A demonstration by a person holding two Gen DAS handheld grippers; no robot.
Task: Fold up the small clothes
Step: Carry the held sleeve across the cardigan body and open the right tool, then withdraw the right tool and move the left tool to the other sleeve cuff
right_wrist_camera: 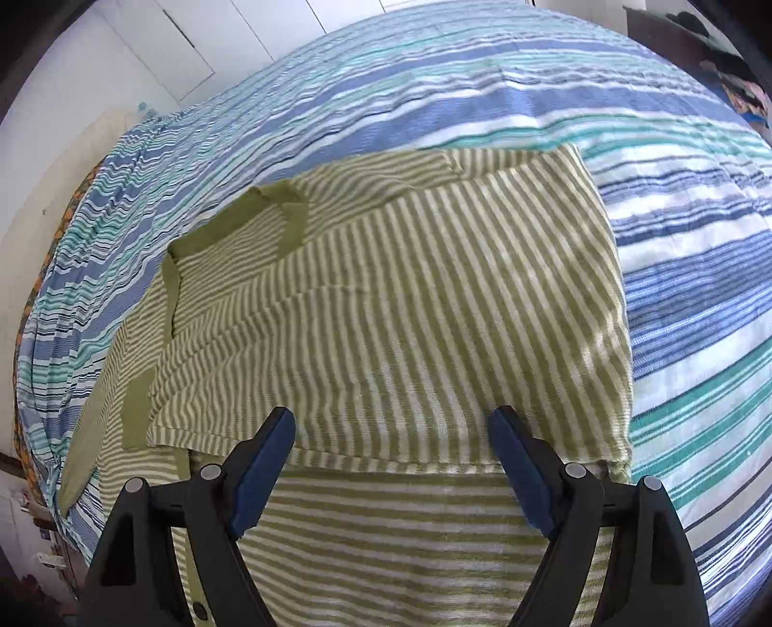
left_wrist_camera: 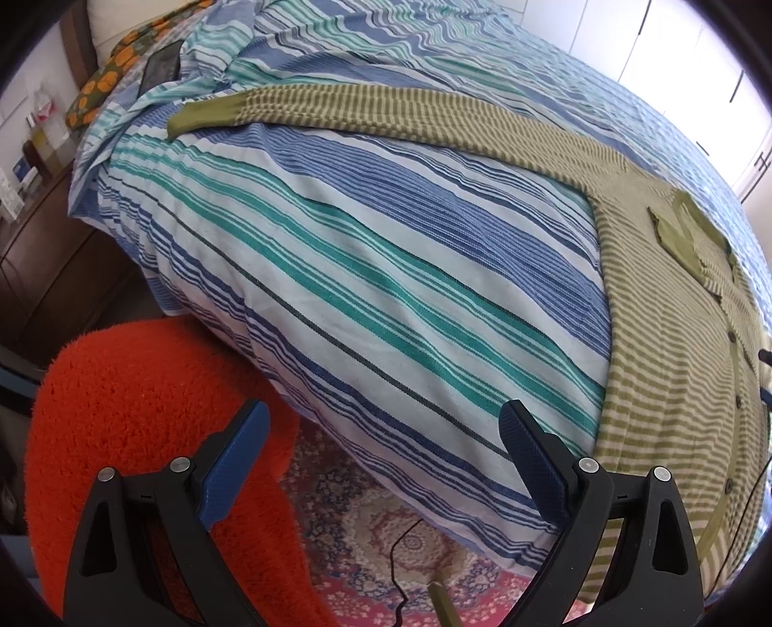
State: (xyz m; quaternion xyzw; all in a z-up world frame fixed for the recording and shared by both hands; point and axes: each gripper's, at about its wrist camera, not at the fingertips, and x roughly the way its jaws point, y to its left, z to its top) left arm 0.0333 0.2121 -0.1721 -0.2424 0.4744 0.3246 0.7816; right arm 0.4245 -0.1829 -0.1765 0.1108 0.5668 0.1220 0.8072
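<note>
A green-and-cream striped cardigan [right_wrist_camera: 386,299] lies on the striped bedspread [right_wrist_camera: 699,299]. Its right side and sleeve are folded over the body, the solid green cuff [right_wrist_camera: 137,415] at the left. In the left wrist view the other sleeve [left_wrist_camera: 386,113] stretches out flat across the bed to its green cuff [left_wrist_camera: 205,115], and the button placket [left_wrist_camera: 736,381] shows at the right. My right gripper [right_wrist_camera: 393,424] hovers open over the folded layer's lower edge, nothing between its blue pads. My left gripper [left_wrist_camera: 386,419] is open above the bed's near edge, left of the cardigan's hem, holding nothing.
An orange fluffy cushion or seat [left_wrist_camera: 144,415] sits below the bed edge at lower left, over a patterned rug [left_wrist_camera: 386,521] with a black cable. A dark wooden nightstand [left_wrist_camera: 29,231] with bottles stands at the left. A phone [left_wrist_camera: 161,65] lies near the pillows. White wardrobe doors [right_wrist_camera: 159,43] stand beyond the bed.
</note>
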